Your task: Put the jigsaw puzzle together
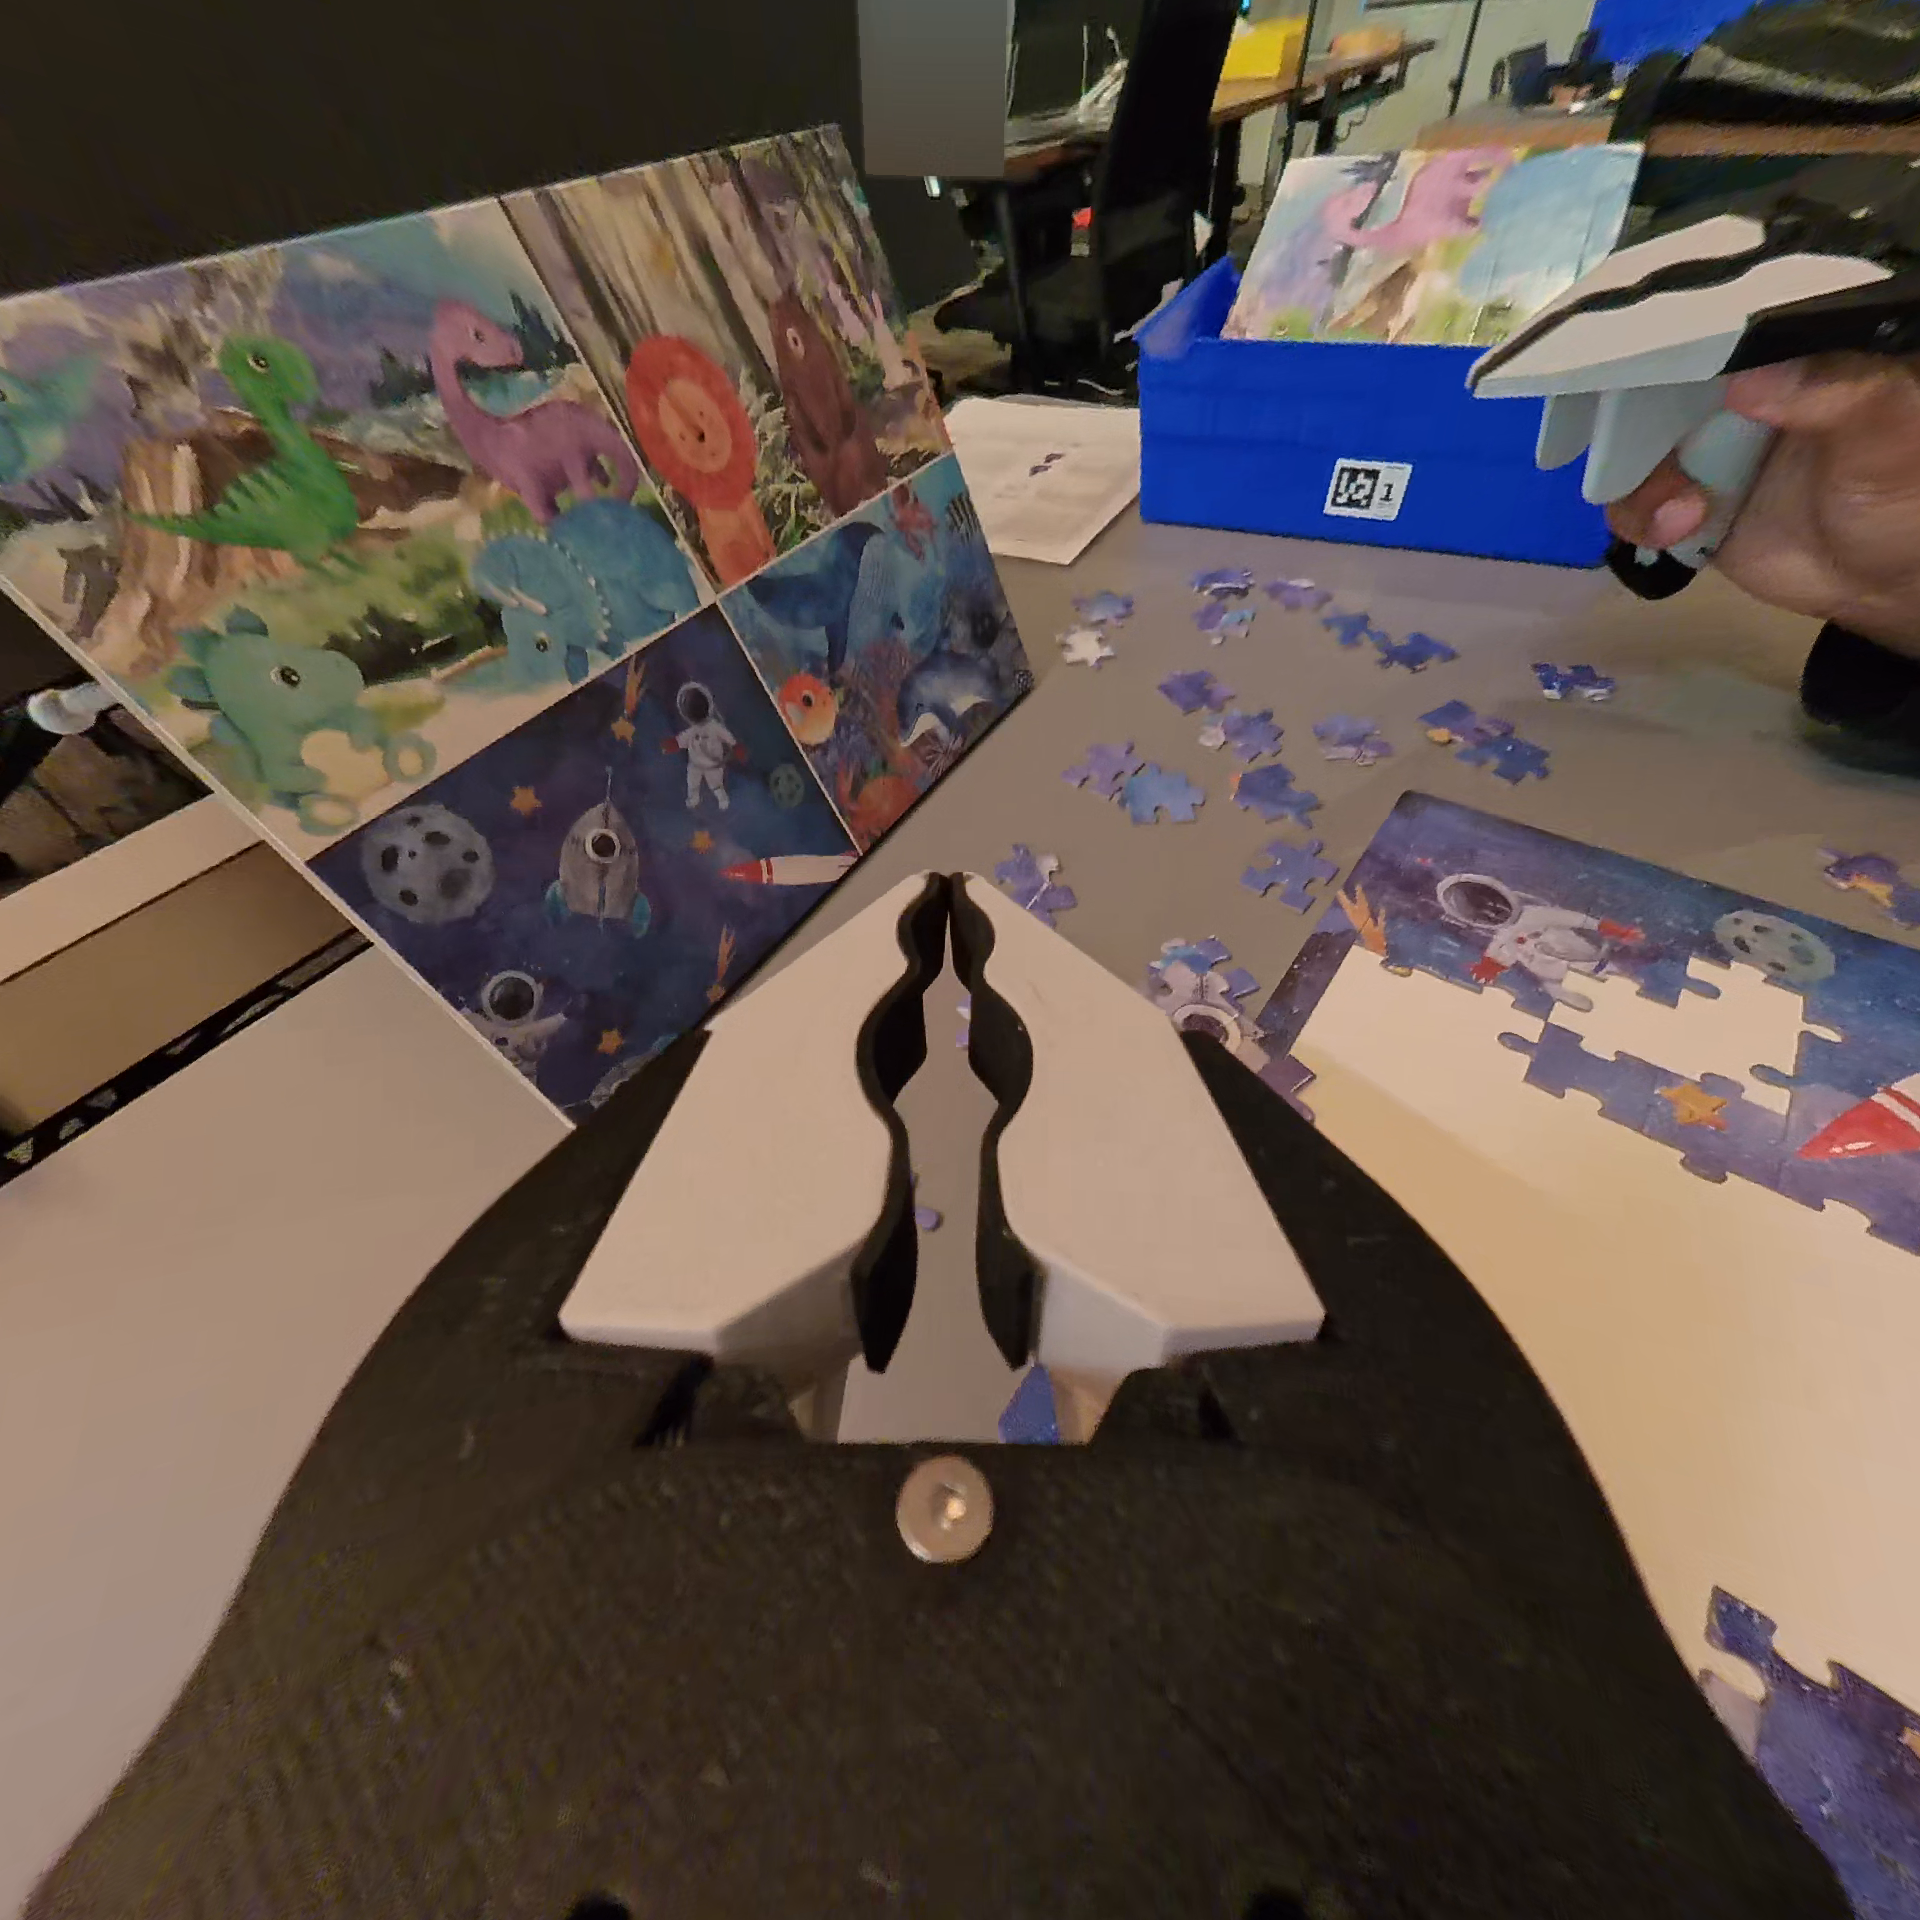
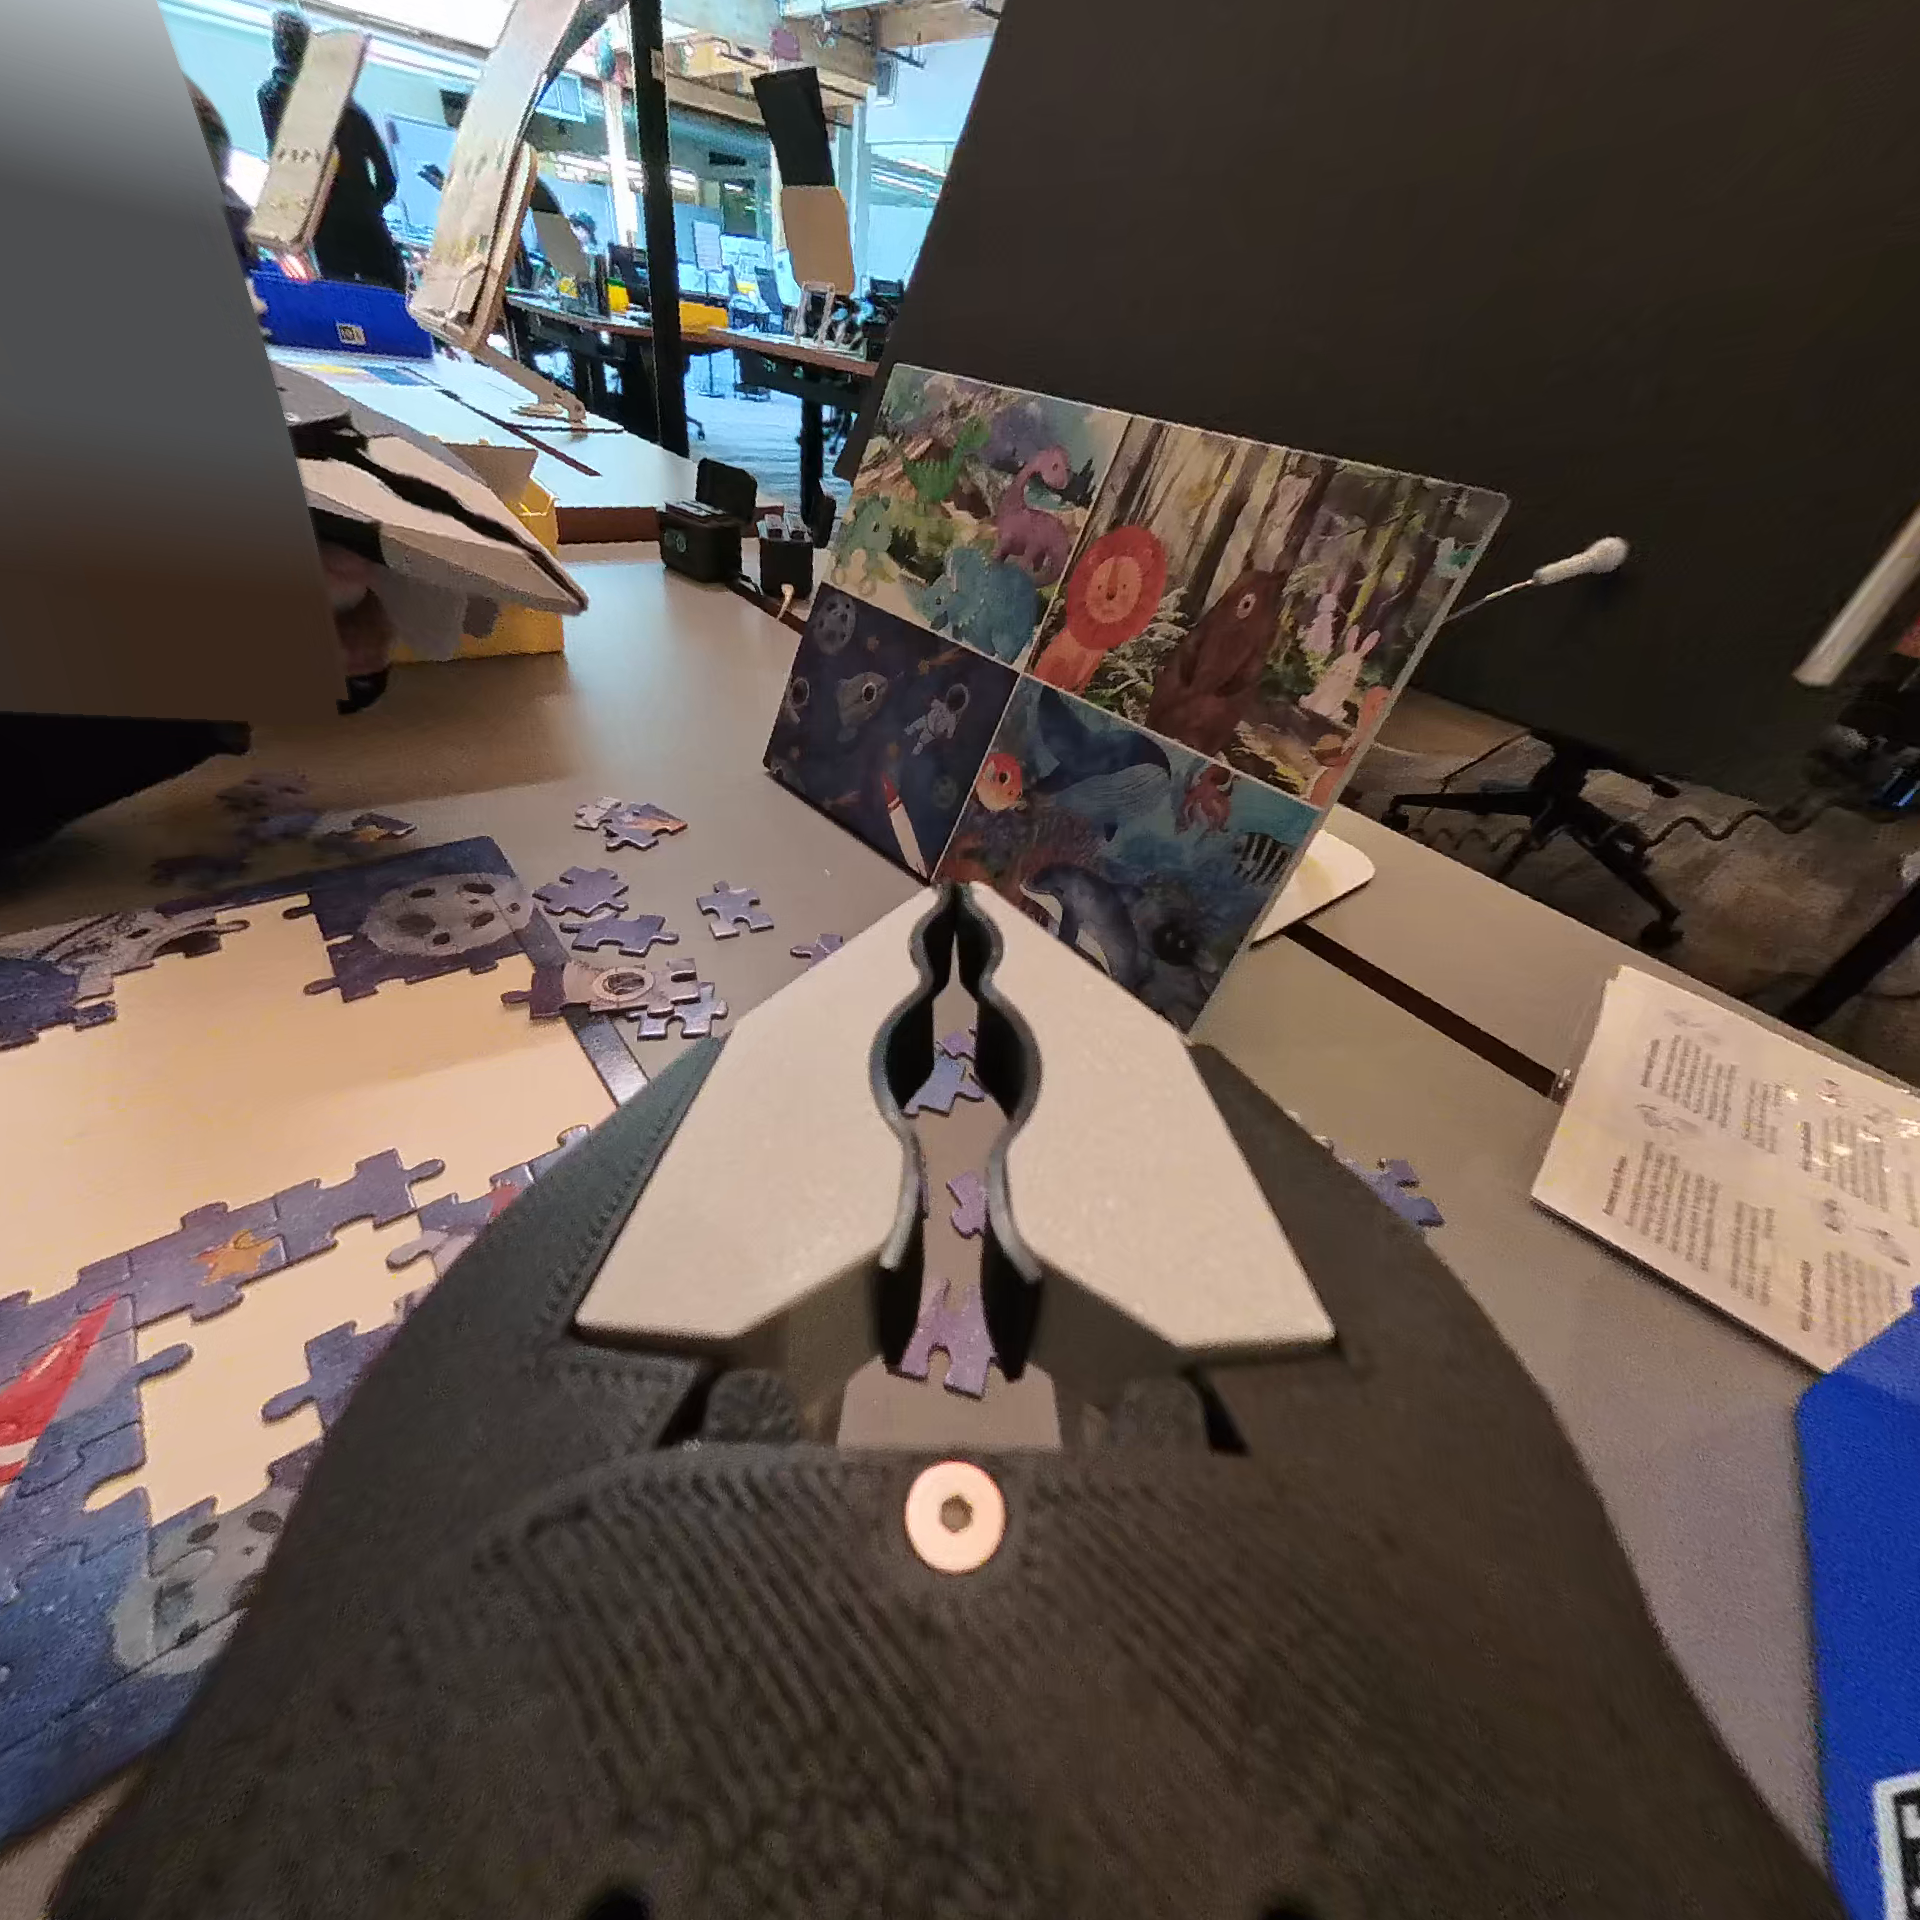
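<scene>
My left gripper (image 1: pixel 948 881) is shut, its fingertips touching, and it hovers above the grey table (image 1: pixel 1132 644) between the standing picture board (image 1: pixel 582 582) and the puzzle tray (image 1: pixel 1455 1132). The tray holds a partly built space puzzle. Loose blue puzzle pieces (image 1: pixel 1273 795) lie scattered ahead of it. My right gripper (image 2: pixel 954 891) is shut too, above loose pieces (image 2: pixel 732 906), with its tips toward the board (image 2: pixel 1122 675). The tray (image 2: pixel 270 1049) lies to its left. The right gripper also shows in the left wrist view (image 1: pixel 1496 376), held in a hand. The left gripper also shows in the right wrist view (image 2: pixel 566 597).
A blue bin (image 1: pixel 1340 457) with a puzzle picture in it stands at the back right, and its corner shows in the right wrist view (image 2: pixel 1860 1538). A printed sheet (image 2: pixel 1745 1153) lies to the right. A black panel (image 2: pixel 1455 208) stands behind the board. Some 25 centimetres of space lies between my two pairs of fingers.
</scene>
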Demonstrator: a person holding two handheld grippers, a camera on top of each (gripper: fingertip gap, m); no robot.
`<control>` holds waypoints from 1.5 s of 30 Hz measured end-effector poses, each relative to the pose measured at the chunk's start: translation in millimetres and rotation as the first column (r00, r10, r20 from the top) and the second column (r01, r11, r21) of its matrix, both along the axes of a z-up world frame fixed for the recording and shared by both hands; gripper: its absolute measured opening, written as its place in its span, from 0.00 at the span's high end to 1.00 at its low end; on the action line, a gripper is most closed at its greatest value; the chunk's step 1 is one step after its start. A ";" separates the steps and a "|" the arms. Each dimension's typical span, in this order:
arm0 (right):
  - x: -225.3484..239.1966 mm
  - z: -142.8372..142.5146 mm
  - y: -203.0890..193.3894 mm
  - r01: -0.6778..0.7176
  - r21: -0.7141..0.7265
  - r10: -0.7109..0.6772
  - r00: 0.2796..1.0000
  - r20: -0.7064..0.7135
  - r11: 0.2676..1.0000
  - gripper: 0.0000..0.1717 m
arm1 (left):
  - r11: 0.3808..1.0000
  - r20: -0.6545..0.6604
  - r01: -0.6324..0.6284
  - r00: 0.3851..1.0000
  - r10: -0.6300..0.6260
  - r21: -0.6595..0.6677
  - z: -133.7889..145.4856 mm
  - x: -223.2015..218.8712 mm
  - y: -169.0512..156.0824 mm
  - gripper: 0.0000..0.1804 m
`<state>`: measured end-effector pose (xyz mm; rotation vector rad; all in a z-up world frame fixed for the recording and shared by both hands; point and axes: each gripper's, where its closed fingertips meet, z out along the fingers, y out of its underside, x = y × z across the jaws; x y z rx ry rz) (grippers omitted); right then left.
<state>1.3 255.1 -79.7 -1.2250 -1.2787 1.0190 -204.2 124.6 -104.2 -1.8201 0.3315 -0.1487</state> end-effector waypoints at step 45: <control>61.5 19.3 80.6 0.374 0.130 -0.363 0.926 -0.100 0.918 0.99 | 1.000 0.213 -0.004 0.977 0.006 -0.011 -6.3 -12.0 1.7 1.00</control>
